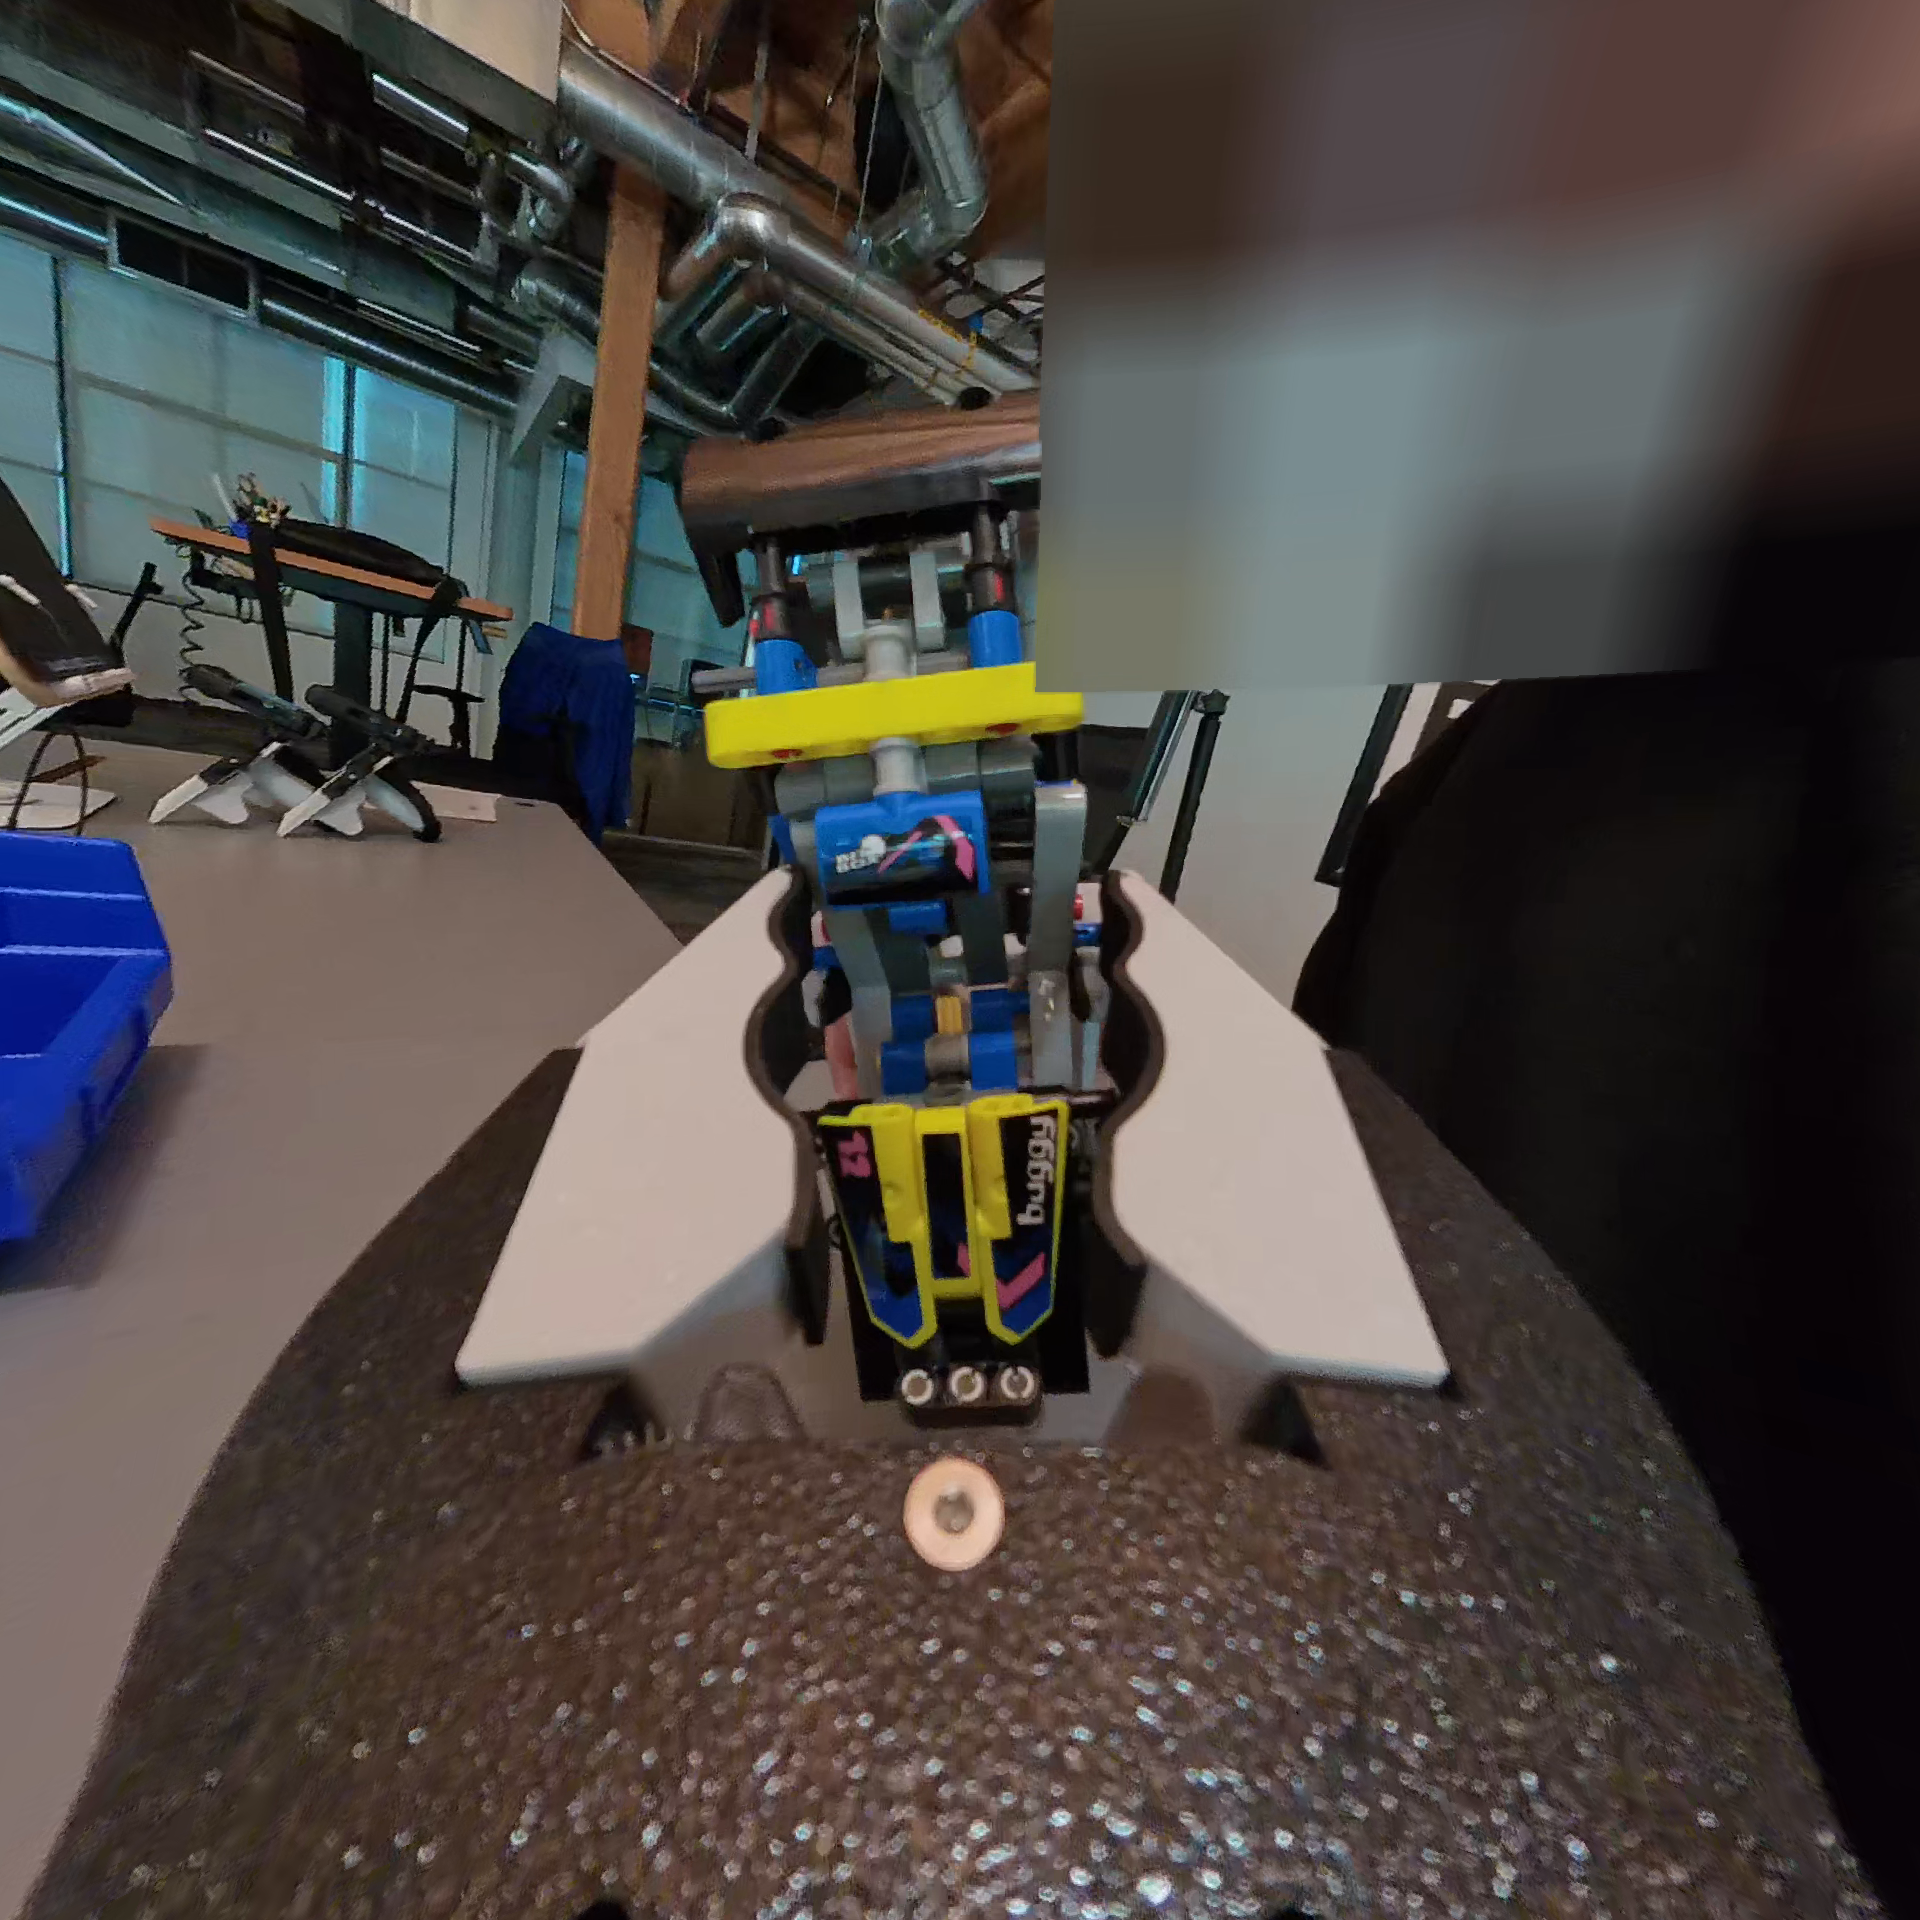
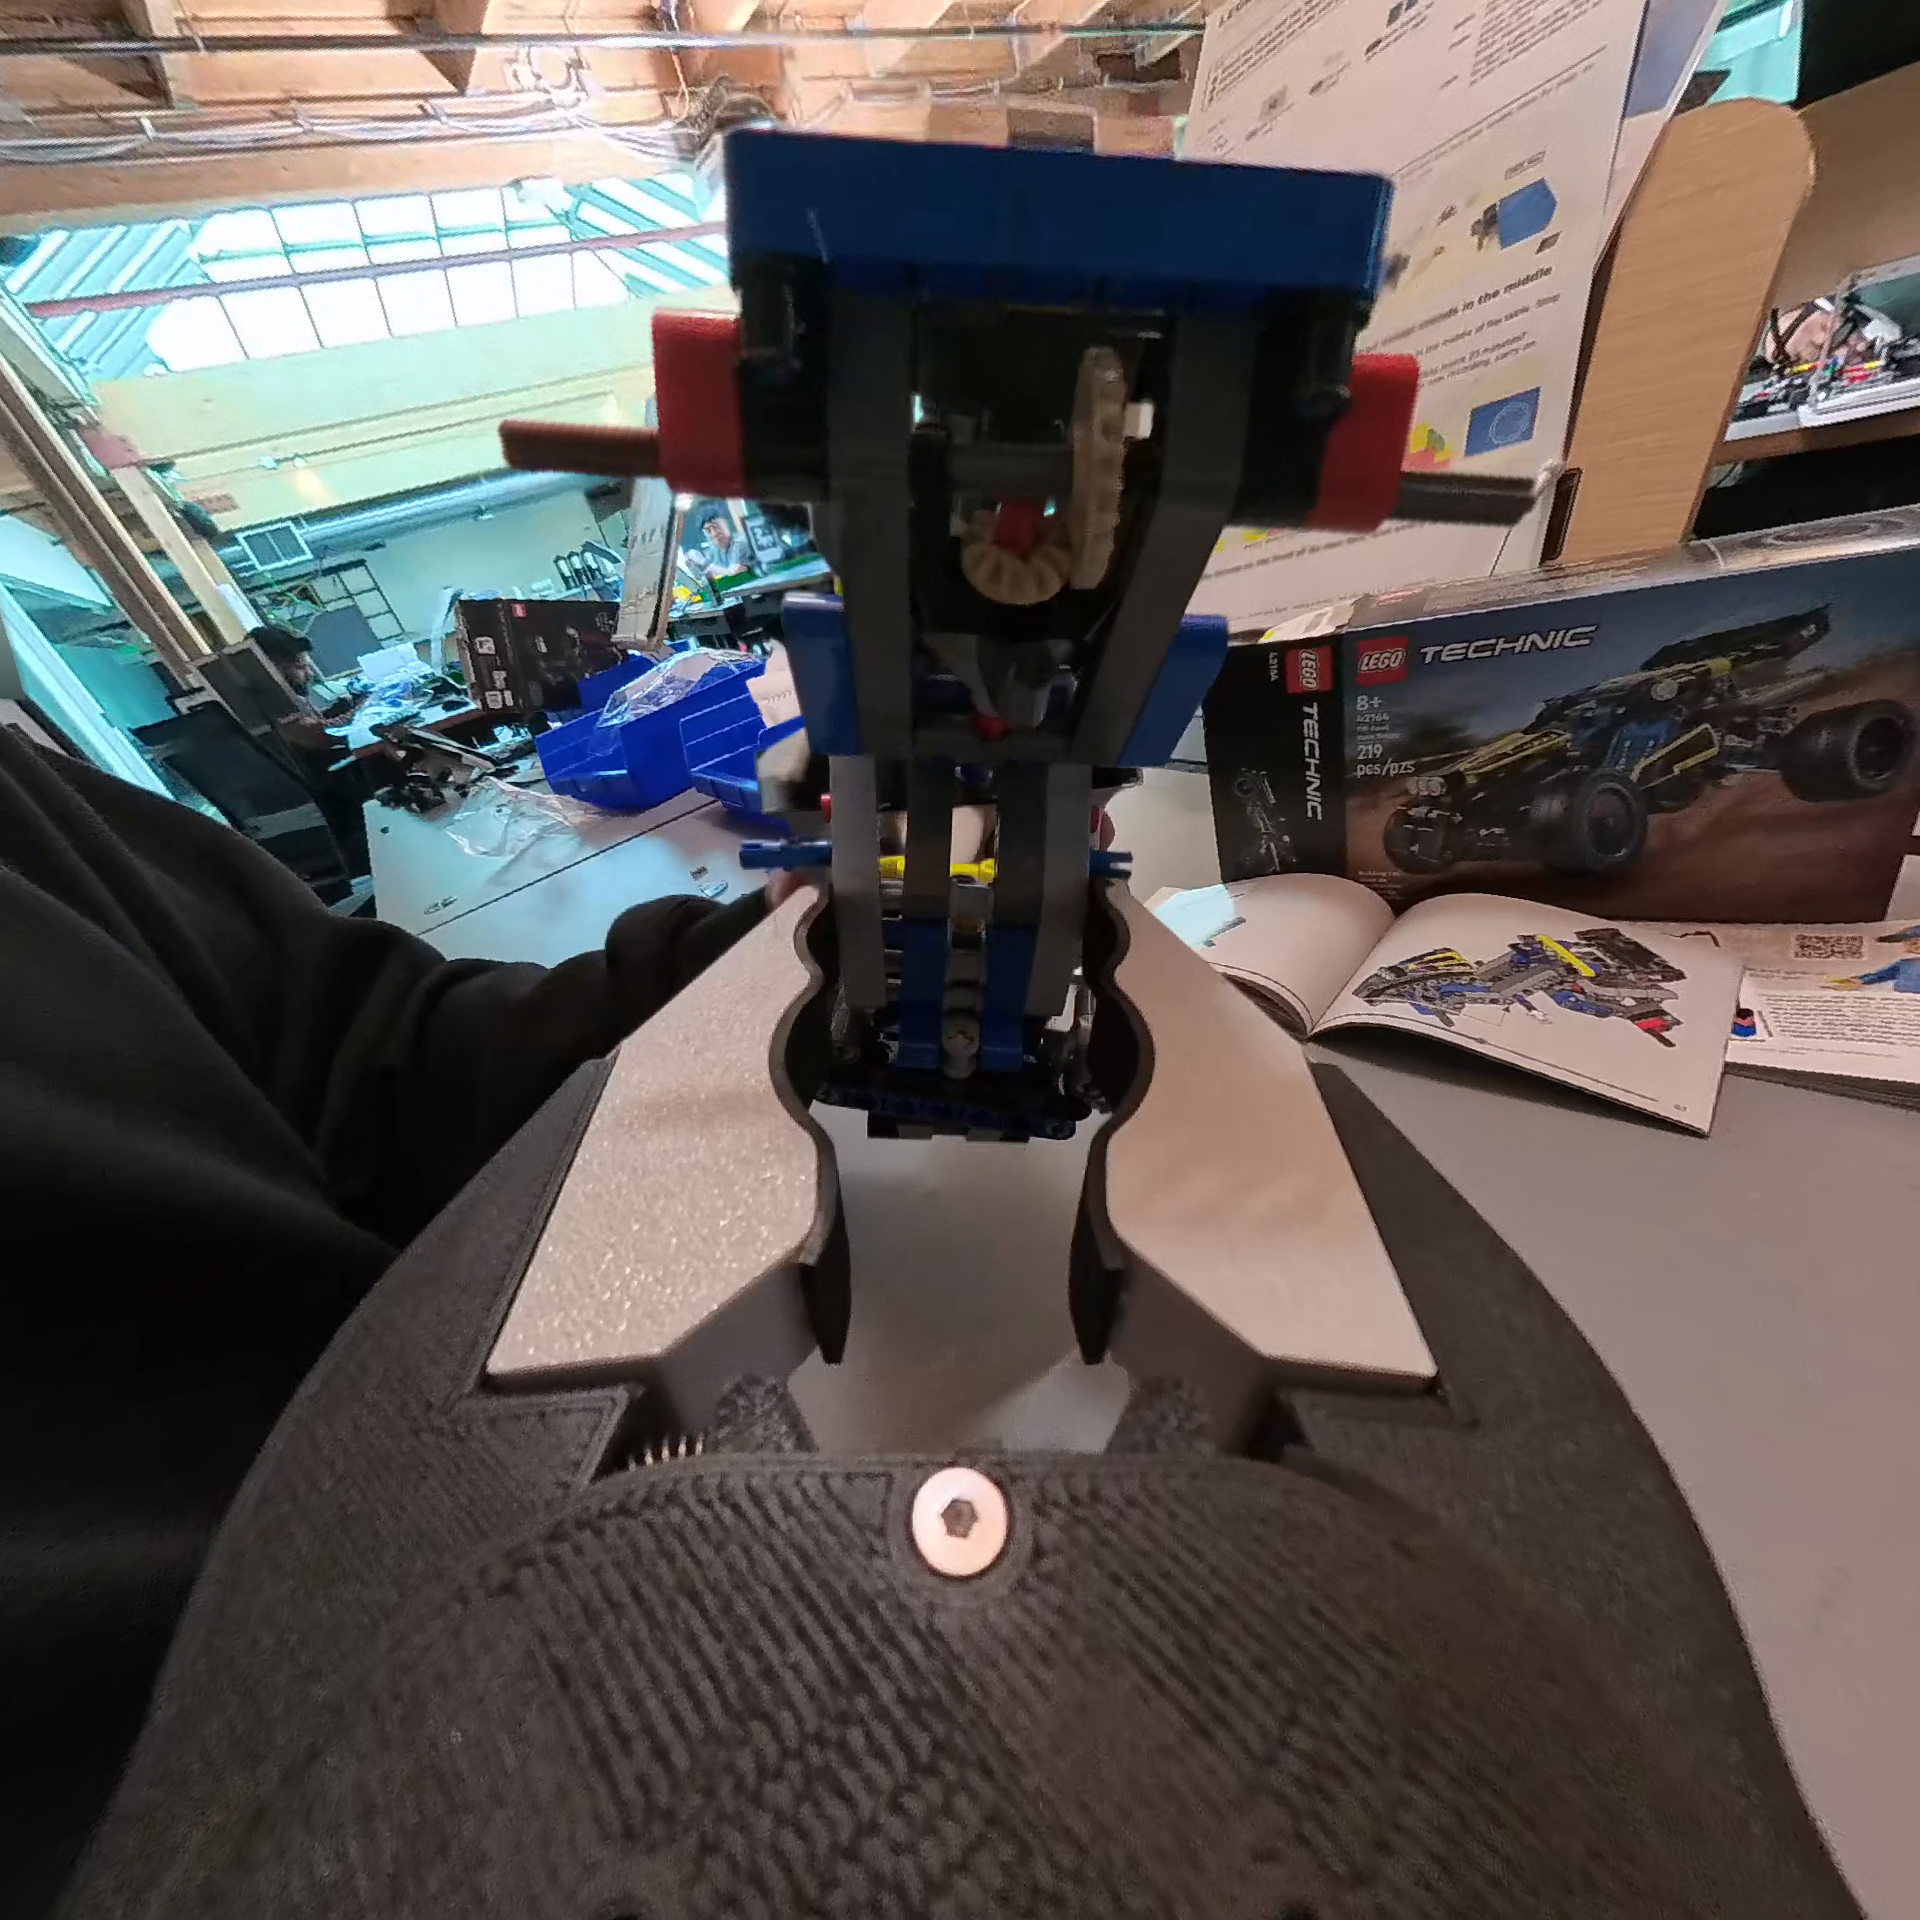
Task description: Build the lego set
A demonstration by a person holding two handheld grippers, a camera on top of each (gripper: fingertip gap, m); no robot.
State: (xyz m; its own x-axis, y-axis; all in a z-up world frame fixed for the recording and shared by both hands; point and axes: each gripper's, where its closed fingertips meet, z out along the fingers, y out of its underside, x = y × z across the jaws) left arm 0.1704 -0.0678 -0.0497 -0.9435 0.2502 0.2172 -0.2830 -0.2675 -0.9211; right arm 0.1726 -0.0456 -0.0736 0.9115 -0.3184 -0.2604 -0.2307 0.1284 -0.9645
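Note:
A brick-built toy car chassis (image 1: 935,987), blue, grey and yellow, stands lengthwise between the fingers of my left gripper (image 1: 951,904), its stickered yellow and black hood (image 1: 945,1226) nearest the camera. A thin dark gap shows between each pad and the model, so the left jaws stand open around it. Something pink, perhaps a fingertip (image 1: 840,1049), shows beside the left pad. My right gripper (image 2: 956,914) is shut on the same chassis (image 2: 956,966), seen from its underside, with the red-hubbed axle (image 2: 1039,426) and gears at the far end. A hand (image 2: 774,888) shows behind the model.
A blue bin (image 1: 62,1039) stands on the grey table (image 1: 364,987) at the left, with other grippers on stands (image 1: 301,779) behind. In the right wrist view lie an open instruction booklet (image 2: 1455,987), the set's box (image 2: 1558,727), blue bins (image 2: 665,727) and a black sleeve (image 2: 312,1039). The grippers are tip to tip, or close to it.

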